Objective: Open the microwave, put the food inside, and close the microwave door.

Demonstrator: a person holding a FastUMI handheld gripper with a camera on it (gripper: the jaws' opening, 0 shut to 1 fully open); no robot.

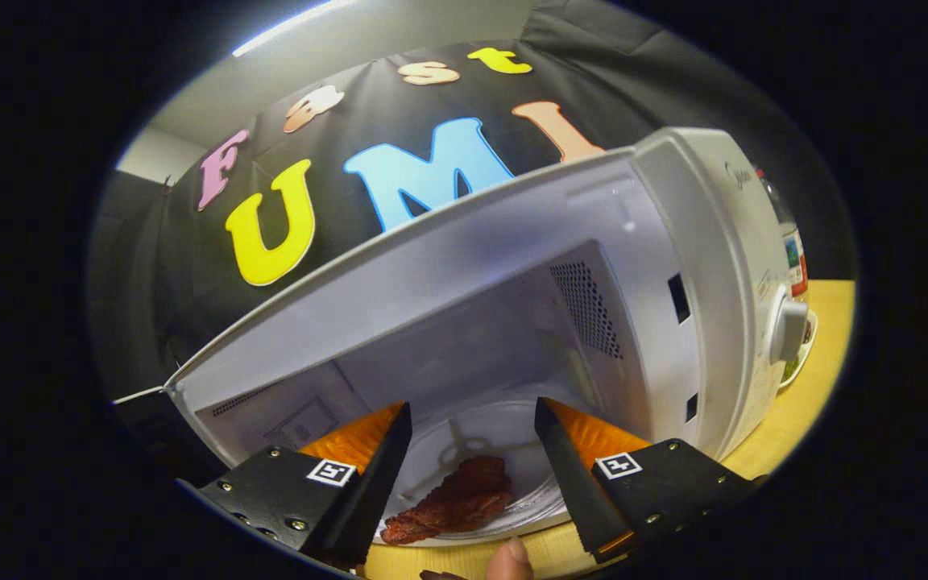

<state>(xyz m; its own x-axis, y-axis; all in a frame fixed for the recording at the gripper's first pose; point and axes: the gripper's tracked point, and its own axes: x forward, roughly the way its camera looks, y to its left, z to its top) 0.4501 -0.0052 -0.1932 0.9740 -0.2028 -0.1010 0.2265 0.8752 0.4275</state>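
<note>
In the gripper view the tool [472,451] is spread wide, its fingers gripping nothing. Between them a reddish-brown piece of meat [452,501] lies on the glass turntable [512,435] inside the open white microwave [698,266], which stands on the wooden surface [794,403].

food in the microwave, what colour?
Dark reddish-brown food, on the microwave turntable between the open hand-held gripper fingers; gripper view.
</note>
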